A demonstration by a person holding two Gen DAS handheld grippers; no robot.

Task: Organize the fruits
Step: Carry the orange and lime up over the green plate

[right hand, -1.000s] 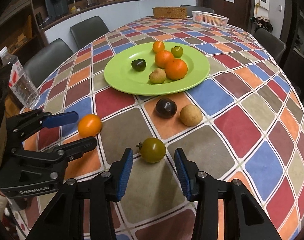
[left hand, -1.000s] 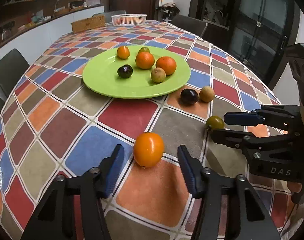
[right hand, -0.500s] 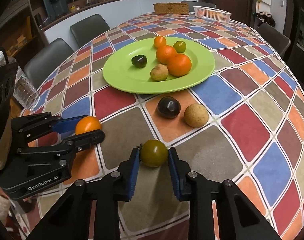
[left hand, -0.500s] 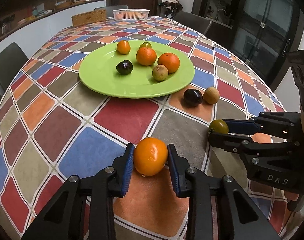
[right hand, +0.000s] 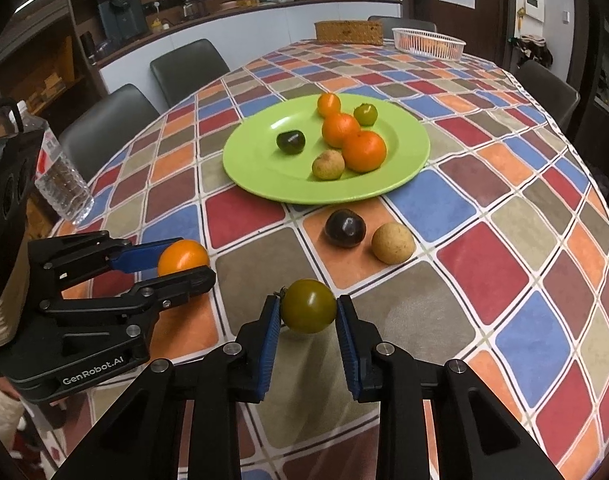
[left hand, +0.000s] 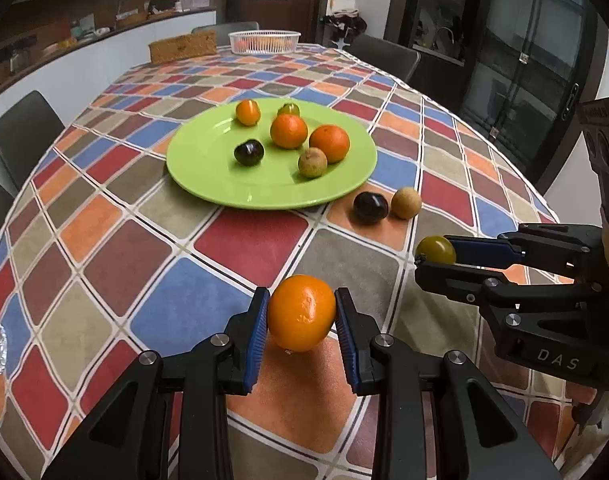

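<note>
My left gripper (left hand: pixel 301 314) is shut on an orange (left hand: pixel 301 312) and holds it just above the checked tablecloth. My right gripper (right hand: pixel 308 312) is shut on a small green fruit (right hand: pixel 308 311), also lifted a little. Each gripper shows in the other's view: the right one (left hand: pixel 434 258) with the green fruit (left hand: pixel 436 250), the left one (right hand: pixel 188 264) with the orange (right hand: pixel 183 257). A green plate (left hand: pixel 208 168) ahead holds several fruits. A dark plum (left hand: pixel 370 207) and a tan fruit (left hand: pixel 405 202) lie on the cloth beside the plate.
A white basket (left hand: pixel 264 41) and a woven box (left hand: pixel 183 46) stand at the table's far end. A water bottle (right hand: pixel 60 176) stands at the left edge in the right wrist view. Dark chairs (right hand: pixel 188 68) surround the table.
Both grippers closed: the left on the orange, the right on the green fruit. Both fruits have since lifted slightly off the cloth.
</note>
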